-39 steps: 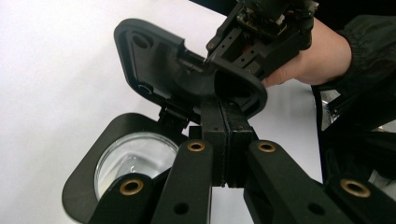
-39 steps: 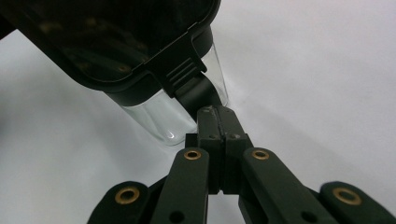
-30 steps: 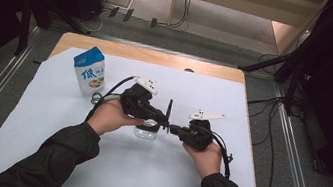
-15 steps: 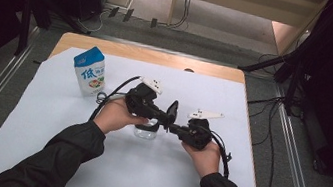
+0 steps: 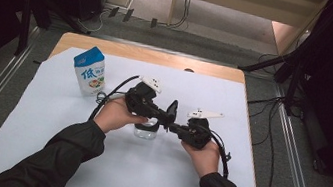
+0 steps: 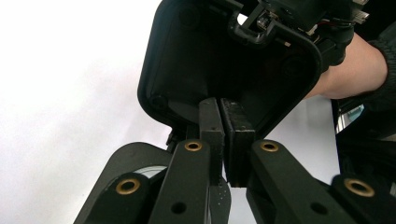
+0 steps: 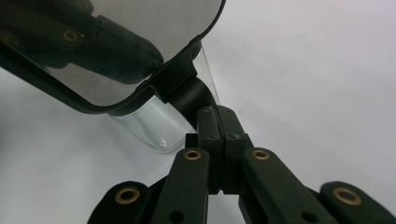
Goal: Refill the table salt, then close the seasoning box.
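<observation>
Both grippers meet over the clear glass [image 5: 146, 130] — right gripper [image 5: 173, 126] jaws together, left gripper [image 5: 163, 118] jaws together, glass directly below them.

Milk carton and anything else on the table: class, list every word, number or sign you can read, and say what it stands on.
"低": one large blue character on the front of the milk carton.
Smaller print and a picture below it on the carton: too blurred to read.
Glass, both hand-held grippers: no readable text.

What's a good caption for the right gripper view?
The right gripper pinches the stem of a black-framed mirror, with a clear glass just behind it.
</observation>
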Tool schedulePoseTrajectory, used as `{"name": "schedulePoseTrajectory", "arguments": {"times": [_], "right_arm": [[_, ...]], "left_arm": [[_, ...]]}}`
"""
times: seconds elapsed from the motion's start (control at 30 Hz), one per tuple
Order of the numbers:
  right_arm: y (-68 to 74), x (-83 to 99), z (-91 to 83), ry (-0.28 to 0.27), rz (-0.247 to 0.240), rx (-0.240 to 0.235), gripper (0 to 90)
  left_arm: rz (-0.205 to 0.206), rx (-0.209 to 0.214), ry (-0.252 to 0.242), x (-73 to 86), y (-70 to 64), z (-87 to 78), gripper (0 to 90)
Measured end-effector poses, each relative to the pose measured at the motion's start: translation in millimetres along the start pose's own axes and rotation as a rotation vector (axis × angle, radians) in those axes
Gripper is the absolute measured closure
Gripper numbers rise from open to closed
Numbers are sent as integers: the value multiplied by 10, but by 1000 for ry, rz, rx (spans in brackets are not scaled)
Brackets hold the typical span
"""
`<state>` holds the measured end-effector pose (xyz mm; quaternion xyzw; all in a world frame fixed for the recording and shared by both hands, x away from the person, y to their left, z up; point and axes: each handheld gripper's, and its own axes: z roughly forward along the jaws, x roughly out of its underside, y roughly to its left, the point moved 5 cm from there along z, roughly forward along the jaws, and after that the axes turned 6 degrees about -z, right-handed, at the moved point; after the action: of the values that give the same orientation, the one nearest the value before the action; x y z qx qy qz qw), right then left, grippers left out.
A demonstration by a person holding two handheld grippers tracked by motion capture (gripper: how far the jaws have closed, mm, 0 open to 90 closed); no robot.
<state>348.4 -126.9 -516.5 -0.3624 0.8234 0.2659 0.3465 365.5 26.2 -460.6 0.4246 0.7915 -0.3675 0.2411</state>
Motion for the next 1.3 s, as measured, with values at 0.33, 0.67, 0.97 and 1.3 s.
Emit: {"name": "schedulePoseTrajectory", "arguments": {"times": [0.33, 0.67, 0.97, 1.3], "right_arm": [[-74, -12, -42, -13, -2, 40, 743], [-161, -44, -92, -53, -21, 52, 623], [-174, -43, -58, -36, -45, 35, 564], [-250, -104, -112, -40, -44, 41, 547]], "left_arm": [[-20, -18, -45, 60, 60, -174, 645], [-60, -60, -106, 202, 105, -476, 480], [-106, -123, -123, 406, 179, -704, 438], [-131, -173, -144, 539, 254, -910, 425]]}}
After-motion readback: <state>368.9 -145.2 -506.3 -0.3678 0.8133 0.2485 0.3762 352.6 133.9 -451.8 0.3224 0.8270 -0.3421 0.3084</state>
